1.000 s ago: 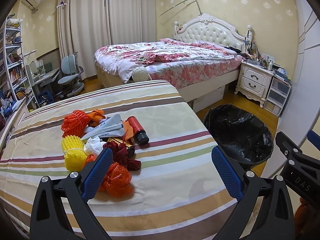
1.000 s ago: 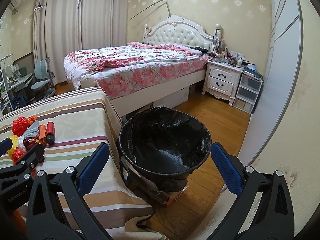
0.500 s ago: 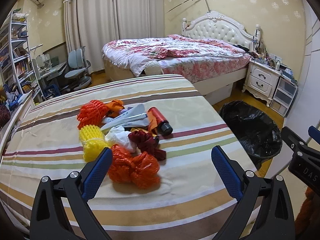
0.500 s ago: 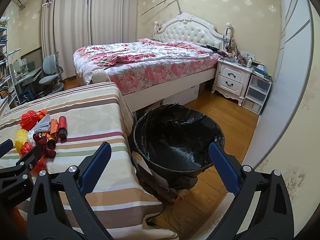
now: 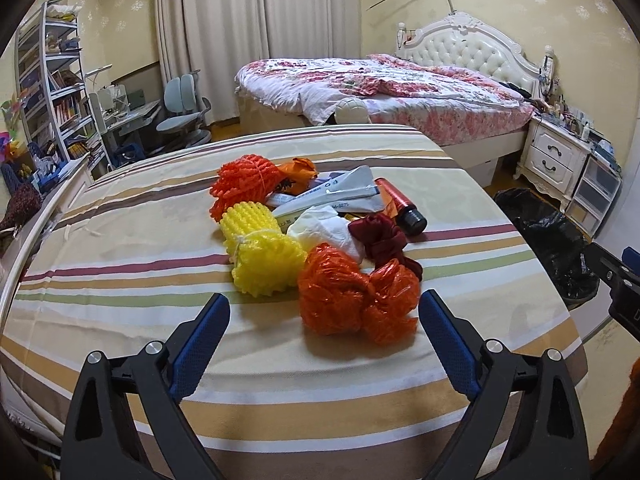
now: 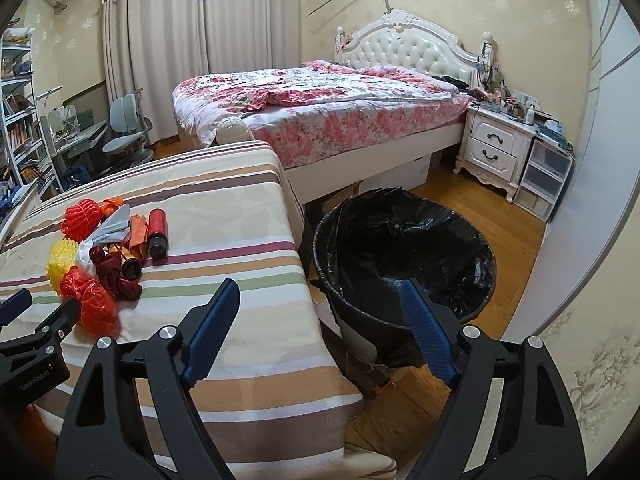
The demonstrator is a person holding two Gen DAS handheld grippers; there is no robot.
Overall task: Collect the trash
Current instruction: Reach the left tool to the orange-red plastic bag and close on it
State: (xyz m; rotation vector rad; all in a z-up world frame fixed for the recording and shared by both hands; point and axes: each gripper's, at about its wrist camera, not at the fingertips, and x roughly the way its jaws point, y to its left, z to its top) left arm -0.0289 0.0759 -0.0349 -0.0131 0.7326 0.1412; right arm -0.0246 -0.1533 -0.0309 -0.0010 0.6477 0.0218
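The left gripper [image 5: 322,320] is closing, nothing pinched yet, just before the orange bag [image 5: 354,294] on the striped table [image 5: 140,248]. The right gripper [image 6: 320,314] (also narrowing, empty) is hovering near the bin [image 6: 404,256].

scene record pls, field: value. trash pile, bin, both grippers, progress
surface: striped tablecloth
trash pile: orange plastic bag nearest, yellow foam net, orange foam net, white tissue, red bottle lying flat
bin: black-lined trash bin on the floor beside the table
left gripper: jaws closing, nothing between them, just short of the orange bag
right gripper: jaws closing, empty, over the table edge and bin
progress: nothing picked up yet
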